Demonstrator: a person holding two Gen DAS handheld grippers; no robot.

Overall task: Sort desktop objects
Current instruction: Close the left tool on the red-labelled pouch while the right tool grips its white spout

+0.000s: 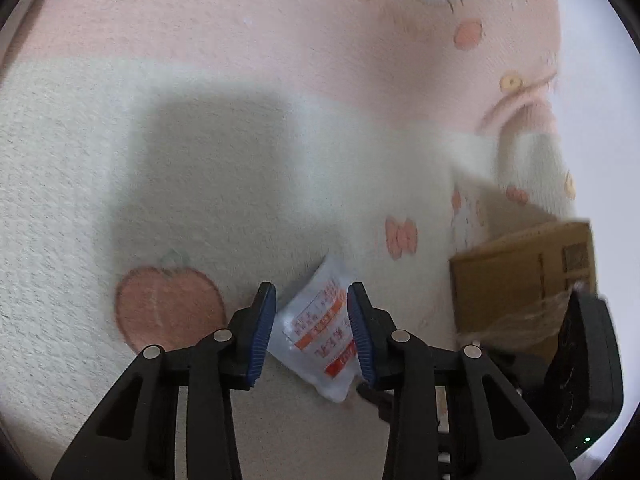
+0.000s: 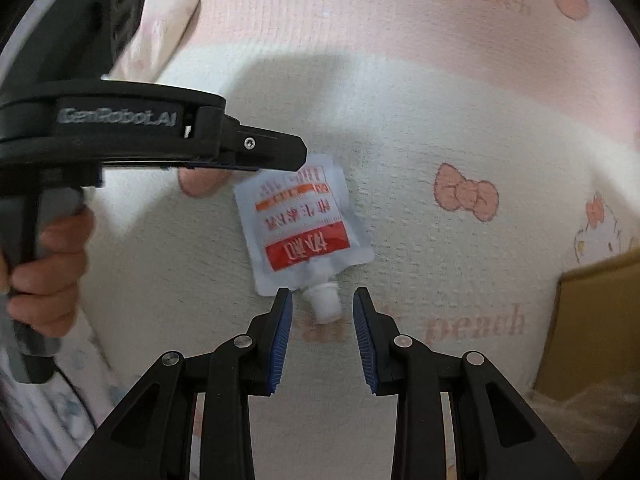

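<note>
Biggest worry rn: both our tongs are crowding the same little pouch [image 2: 304,220], and if the left gripper [image 1: 312,332] and right gripper [image 2: 322,336] go for it together they'll prob knock into each other or tug it two ways. Other risk imo is the pouch being flat and slippery on a fuzzy blanket [image 2: 440,120]. The pads could snag the cloth, or just skid off the foil and flick it away. The white spout [image 2: 326,304] is small and round, so a pinch there could pop it out sideways.

Where stuff is: the pouch lies flat on the blanket, spout end pointing toward our right gripper. From the right wrist view the spout sits just ahead of the gap between the two blue pads, pretty much centered, not touched yet. That gripper is spread wide, nothing in it.

From the left wrist view, the left gripper's pads are also spread, w/ the other end of the pouch showing between them. Can't tell if the tips touch it or just hang above it, tbh.

Cardboard box [image 1: 524,280] sits off to the right, well apart from the pouch, prob the drop spot.
</note>
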